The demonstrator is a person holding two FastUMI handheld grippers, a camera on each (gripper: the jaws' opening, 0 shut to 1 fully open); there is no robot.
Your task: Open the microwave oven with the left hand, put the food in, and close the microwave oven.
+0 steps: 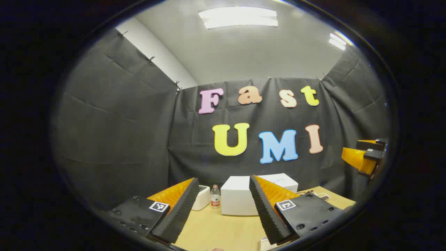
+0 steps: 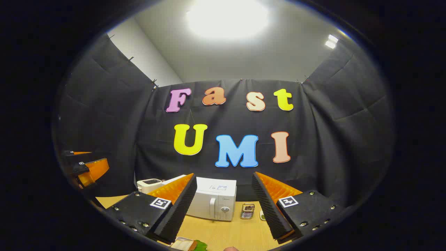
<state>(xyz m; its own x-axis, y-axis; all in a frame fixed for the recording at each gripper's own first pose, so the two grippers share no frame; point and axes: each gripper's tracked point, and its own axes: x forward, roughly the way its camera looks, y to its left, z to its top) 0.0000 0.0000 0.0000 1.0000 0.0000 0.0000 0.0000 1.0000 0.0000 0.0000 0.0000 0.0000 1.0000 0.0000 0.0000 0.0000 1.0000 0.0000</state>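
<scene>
My left gripper has released jaws; the closed microwave sits straight ahead, far across the tabletop, handle unreached.

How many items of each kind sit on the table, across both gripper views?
Microwave oven: 1
Toaster: 1
Bottle: 1
Open tin: 1
Food at the near edge: 1
Total: 5

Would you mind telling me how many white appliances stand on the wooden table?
2: the boxy white microwave oven at the table's middle, and a small white toaster to its left. Others may be hidden behind the fingers.
</scene>
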